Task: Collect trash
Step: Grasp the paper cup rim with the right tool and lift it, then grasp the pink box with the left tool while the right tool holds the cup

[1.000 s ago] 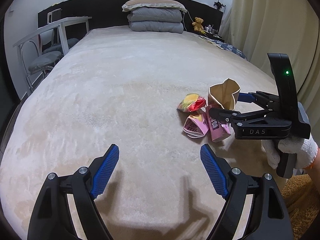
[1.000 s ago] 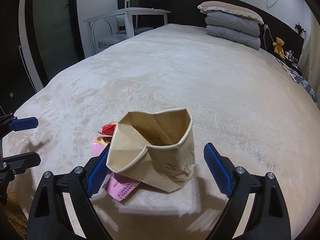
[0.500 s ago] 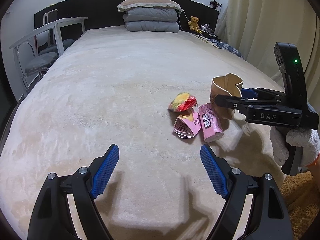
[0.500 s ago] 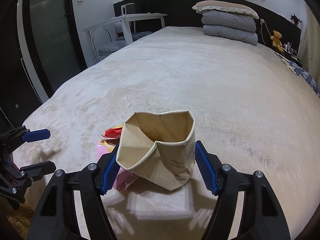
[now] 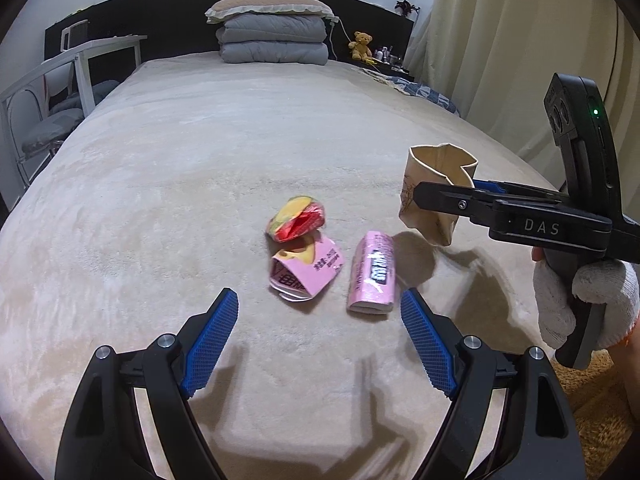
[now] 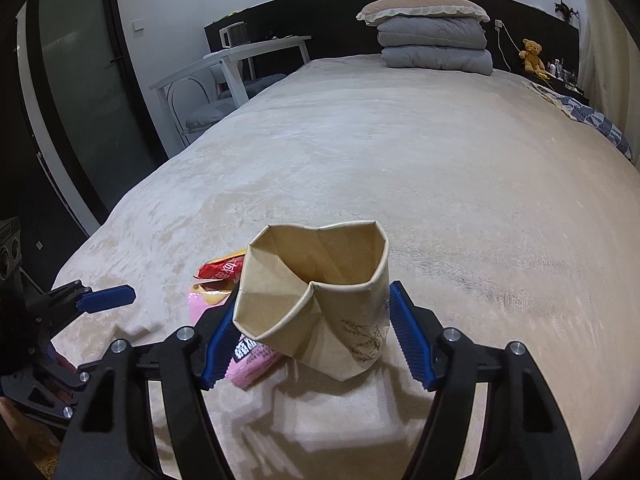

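Left wrist view: my left claw [image 5: 318,322] spread and empty above the bed [image 5: 200,160]; pink packet [image 5: 373,274], pink carton [image 5: 306,274] and red-yellow wrapper [image 5: 297,222] lie just ahead; right claw [image 5: 444,196] clamped on the paper bag [image 5: 434,196], lifted off the cover.

Right wrist view: pads pinch the bag's [image 6: 320,292] creased walls, mouth open upward; I judge thin paper may buckle and slip, or the mouth collapse.
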